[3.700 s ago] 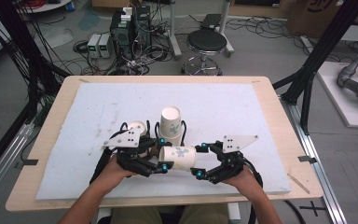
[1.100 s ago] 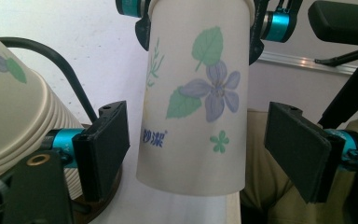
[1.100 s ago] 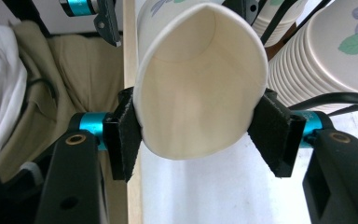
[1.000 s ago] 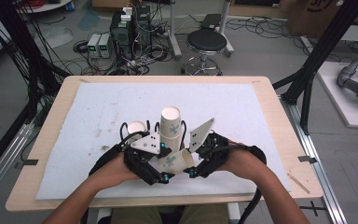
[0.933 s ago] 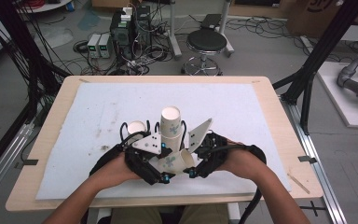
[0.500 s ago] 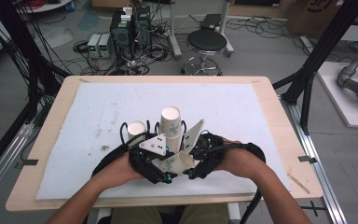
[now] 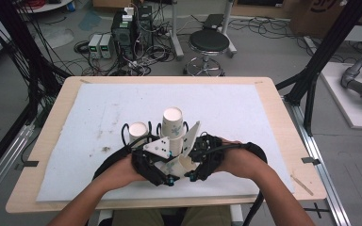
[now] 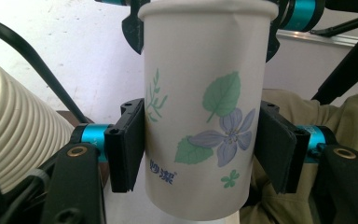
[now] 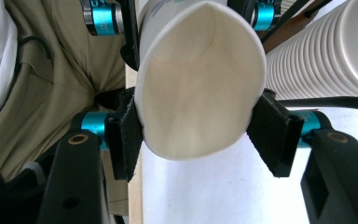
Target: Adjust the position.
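1. Both your grippers pinch one flowered paper cup above the table's near edge: left gripper fingers on its wall, right gripper fingers squeezing the rim oval
2. Harder pressure may crease it
3. The cup stack seems just beyond; open table lies farther out

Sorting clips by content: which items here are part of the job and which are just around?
In use: flowered cup, left hand-held gripper, right hand-held gripper, cup stack.
Lying about: second cup stack, stool, floor electronics.
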Action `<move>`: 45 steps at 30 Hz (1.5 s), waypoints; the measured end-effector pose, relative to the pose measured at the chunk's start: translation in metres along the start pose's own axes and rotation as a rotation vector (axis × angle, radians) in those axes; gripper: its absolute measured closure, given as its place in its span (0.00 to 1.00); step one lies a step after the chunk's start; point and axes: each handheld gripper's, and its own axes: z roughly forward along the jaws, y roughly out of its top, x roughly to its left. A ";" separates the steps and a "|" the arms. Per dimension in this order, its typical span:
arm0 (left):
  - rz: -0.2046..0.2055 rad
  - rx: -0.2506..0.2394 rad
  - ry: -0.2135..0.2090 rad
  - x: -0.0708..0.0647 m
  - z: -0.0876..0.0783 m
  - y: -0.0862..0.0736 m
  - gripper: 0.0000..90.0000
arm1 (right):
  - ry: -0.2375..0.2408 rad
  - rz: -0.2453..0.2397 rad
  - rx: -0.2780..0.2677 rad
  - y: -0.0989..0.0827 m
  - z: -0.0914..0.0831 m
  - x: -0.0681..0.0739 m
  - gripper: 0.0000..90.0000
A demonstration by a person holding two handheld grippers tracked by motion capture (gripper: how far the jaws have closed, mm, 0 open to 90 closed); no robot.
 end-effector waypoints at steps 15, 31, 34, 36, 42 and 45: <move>-0.033 -0.096 -0.005 0.003 -0.005 -0.010 0.42 | 0.011 0.042 -0.182 -0.010 -0.005 -0.005 0.32; -0.112 -0.392 0.130 0.000 -0.038 -0.050 0.40 | -0.074 0.248 -0.572 -0.060 -0.030 -0.008 0.25; -0.122 -0.434 0.155 0.001 -0.045 -0.055 0.40 | -0.097 0.282 -0.608 -0.071 -0.028 -0.007 0.25; -0.124 -0.461 0.166 0.000 -0.050 -0.058 0.40 | -0.111 0.312 -0.629 -0.079 -0.026 -0.007 0.25; -0.129 -0.516 0.204 -0.002 -0.061 -0.066 0.40 | -0.143 0.374 -0.673 -0.099 -0.020 -0.008 0.25; -0.132 -0.539 0.228 -0.001 -0.066 -0.071 0.39 | -0.163 0.405 -0.679 -0.107 -0.016 -0.009 0.25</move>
